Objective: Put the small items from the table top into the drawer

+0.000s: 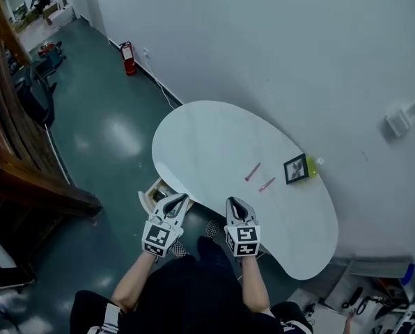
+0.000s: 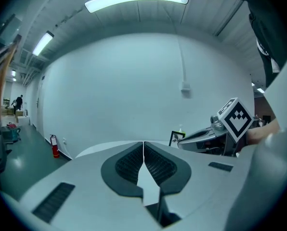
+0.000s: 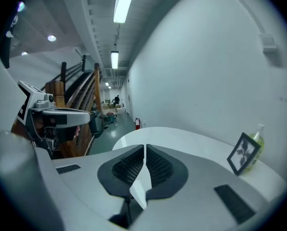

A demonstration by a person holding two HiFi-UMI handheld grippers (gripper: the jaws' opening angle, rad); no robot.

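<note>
Whiteness fills the middle: the table is a broad, smooth slab with a rounded kidney outline, glossy enough to catch the ceiling light, and it sits on a dark green polished floor.

Out from under the table's near edge juts the drawer, a pale boxy shape that stands open.

On the table's far side, close to the wall, stands a small square picture frame with a black border, propped at a tilt. A little yellow-green bottle with a pale cap touches the frame or sits just behind it.

Smallest of all are the task's items, both still on the table top between the frame and the near edge: a slim pink stick and a second pink stick. They lie near each other but apart, both slanted the same way.

Now the hands. Two bare forearms reach forward side by side to the table's near edge.

The left gripper hovers by the open drawer, angled toward the table top. Its ribbed black pads are pressed together with nothing between them.

The right gripper points over the table's rim. Its jaws are likewise closed and empty, and a black-and-white marker cube rides on each tool.
</note>
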